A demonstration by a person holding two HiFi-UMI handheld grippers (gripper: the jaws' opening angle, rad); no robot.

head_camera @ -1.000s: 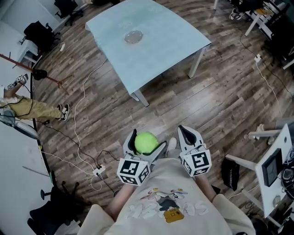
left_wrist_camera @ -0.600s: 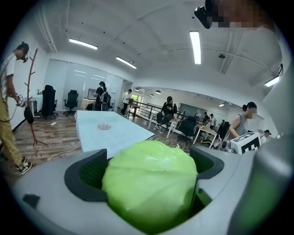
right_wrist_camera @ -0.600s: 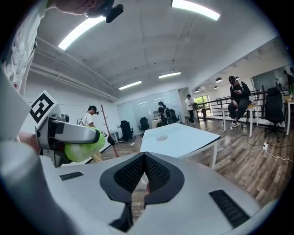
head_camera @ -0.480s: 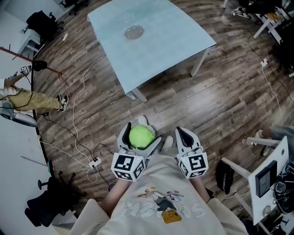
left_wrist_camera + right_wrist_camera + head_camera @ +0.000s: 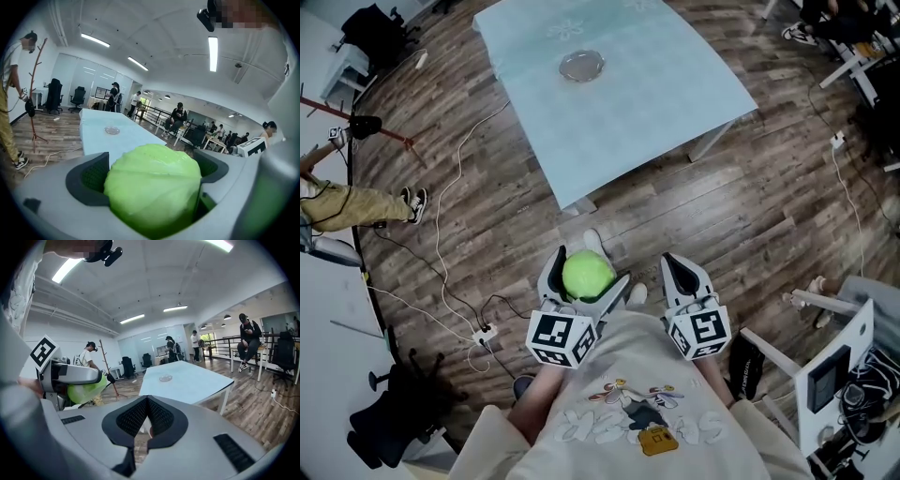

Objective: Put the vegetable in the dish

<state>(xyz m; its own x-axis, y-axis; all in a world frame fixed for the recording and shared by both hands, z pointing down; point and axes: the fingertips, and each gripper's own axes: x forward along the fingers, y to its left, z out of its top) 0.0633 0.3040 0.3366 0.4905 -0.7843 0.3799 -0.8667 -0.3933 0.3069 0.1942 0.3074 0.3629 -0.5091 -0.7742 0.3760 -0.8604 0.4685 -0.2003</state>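
A round green cabbage [image 5: 588,274] sits between the jaws of my left gripper [image 5: 584,281], which is shut on it close in front of the person's chest. It fills the left gripper view as the cabbage [image 5: 152,187]. My right gripper [image 5: 682,278] is held beside it, shut with nothing between its jaws; its view shows the jaws meeting at the right gripper [image 5: 147,425]. A small clear glass dish [image 5: 581,66] lies on the pale blue table [image 5: 675,103] some way ahead over the wooden floor. It appears small as the dish [image 5: 112,130] and the dish [image 5: 165,378].
Cables [image 5: 455,234] and a power strip [image 5: 484,332] trail over the floor at the left. A person's legs [image 5: 347,206] and a red stand [image 5: 380,127] are at far left. A white desk [image 5: 830,361] stands at lower right. Office chairs and several people fill the background.
The table and dish have shifted nearer and further into view as the person walks toward them. Both grippers keep their hold and position in front of the chest.
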